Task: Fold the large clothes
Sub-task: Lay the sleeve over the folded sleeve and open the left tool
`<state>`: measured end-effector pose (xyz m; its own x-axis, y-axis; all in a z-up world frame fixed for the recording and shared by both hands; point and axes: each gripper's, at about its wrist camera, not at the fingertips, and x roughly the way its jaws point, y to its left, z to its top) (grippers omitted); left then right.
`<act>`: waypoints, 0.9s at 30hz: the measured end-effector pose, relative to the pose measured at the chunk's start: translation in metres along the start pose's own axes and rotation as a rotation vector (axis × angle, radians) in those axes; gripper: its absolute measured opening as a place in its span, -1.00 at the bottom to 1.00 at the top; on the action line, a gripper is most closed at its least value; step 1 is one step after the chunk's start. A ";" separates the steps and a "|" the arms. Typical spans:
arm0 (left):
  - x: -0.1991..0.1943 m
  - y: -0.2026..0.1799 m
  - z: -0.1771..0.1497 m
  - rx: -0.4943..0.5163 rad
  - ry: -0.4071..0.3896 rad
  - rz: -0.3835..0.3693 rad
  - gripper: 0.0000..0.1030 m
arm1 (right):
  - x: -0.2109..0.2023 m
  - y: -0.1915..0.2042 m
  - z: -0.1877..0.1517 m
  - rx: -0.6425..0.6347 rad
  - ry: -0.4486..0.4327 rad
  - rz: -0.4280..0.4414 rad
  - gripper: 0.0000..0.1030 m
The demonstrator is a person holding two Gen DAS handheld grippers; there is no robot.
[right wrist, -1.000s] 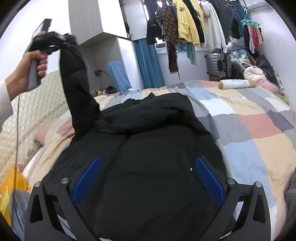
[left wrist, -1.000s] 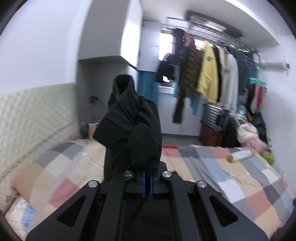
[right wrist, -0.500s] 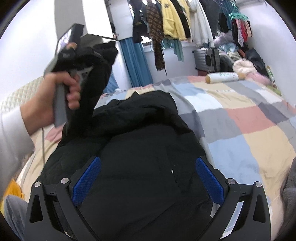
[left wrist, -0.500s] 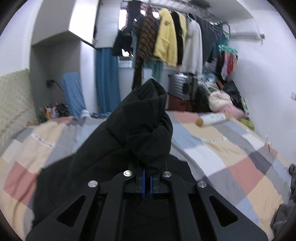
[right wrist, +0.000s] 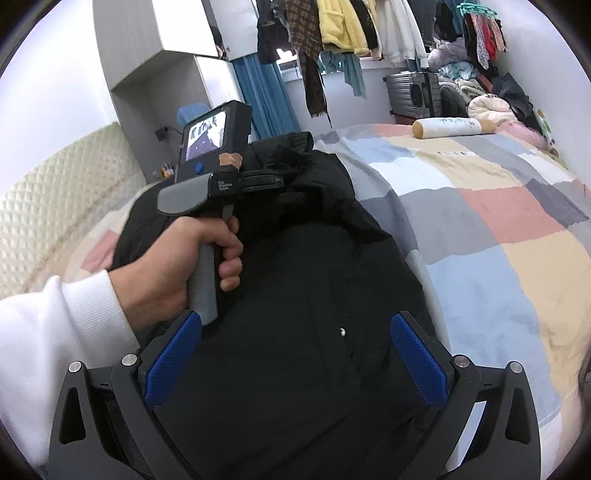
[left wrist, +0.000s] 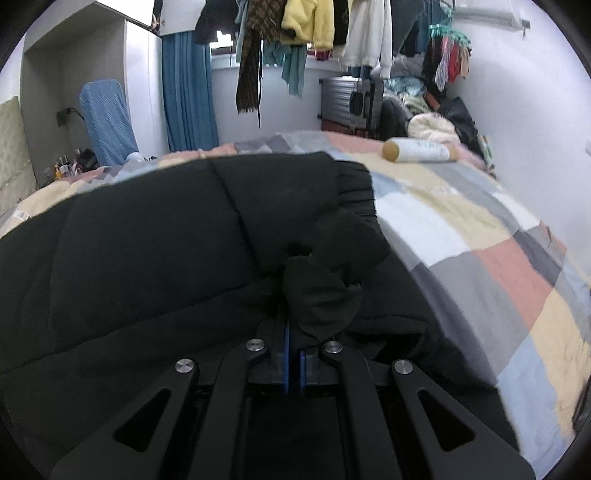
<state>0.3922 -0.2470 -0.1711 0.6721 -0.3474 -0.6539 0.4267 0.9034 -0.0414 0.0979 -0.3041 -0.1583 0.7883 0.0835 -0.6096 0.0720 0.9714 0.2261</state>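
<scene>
A large black padded jacket [right wrist: 295, 295] lies spread on the checked bedspread [right wrist: 498, 229]; it fills the lower left wrist view [left wrist: 147, 258]. My left gripper [left wrist: 293, 354] is shut on the black sleeve cuff [left wrist: 325, 295] and holds it low over the jacket's body. In the right wrist view the left gripper [right wrist: 273, 179] shows in a hand, with the sleeve laid across the jacket. My right gripper [right wrist: 295, 354] is open and empty, just above the jacket's lower part.
A cylindrical white bolster pillow [right wrist: 454, 127] lies at the bed's far side. A quilted headboard [right wrist: 55, 206] runs along the left. Hanging clothes [right wrist: 347, 26], a grey suitcase [right wrist: 413, 92] and piled laundry [right wrist: 491, 99] stand beyond the bed.
My left gripper has swung the held sleeve down from high up and across to the right, onto the jacket's body. The right gripper has stayed open over the jacket.
</scene>
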 end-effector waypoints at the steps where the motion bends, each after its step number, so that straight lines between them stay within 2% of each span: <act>1: 0.000 -0.001 0.000 0.007 0.006 0.000 -0.94 | 0.004 0.000 0.000 0.004 0.013 0.004 1.00; 7: -0.013 0.008 0.007 -0.056 0.031 -0.055 -0.87 | 0.005 0.005 -0.001 0.000 0.017 0.010 1.00; 10: -0.024 0.008 0.009 -0.054 0.059 -0.059 -0.68 | 0.001 0.008 -0.001 -0.009 0.005 0.007 1.00; 12: -0.030 0.011 0.008 -0.043 0.088 -0.071 -0.10 | -0.001 0.009 -0.001 -0.014 -0.003 0.003 1.00; 13: -0.036 0.014 0.007 -0.038 0.097 -0.076 0.08 | -0.002 0.010 0.000 -0.016 -0.008 0.000 1.00; 14: -0.046 0.016 0.006 -0.034 0.080 -0.074 0.48 | -0.005 0.012 -0.001 -0.021 -0.015 -0.003 1.00; 15: -0.059 0.019 0.004 -0.025 0.045 -0.070 0.62 | -0.006 0.013 -0.001 -0.024 -0.020 -0.002 1.00; 21: -0.129 0.062 0.001 -0.055 -0.060 -0.062 0.62 | -0.017 0.027 0.001 -0.055 -0.060 0.034 1.00; 25: -0.174 0.103 -0.010 -0.070 -0.116 0.033 0.62 | -0.022 0.035 0.004 -0.069 -0.083 0.058 1.00; 27: -0.189 0.127 -0.021 -0.094 -0.116 0.077 0.62 | -0.025 0.038 0.006 -0.063 -0.085 0.077 1.00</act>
<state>0.3062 -0.0616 -0.0690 0.7685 -0.2980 -0.5663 0.3161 0.9462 -0.0689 0.0848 -0.2702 -0.1302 0.8390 0.1419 -0.5252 -0.0272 0.9751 0.2200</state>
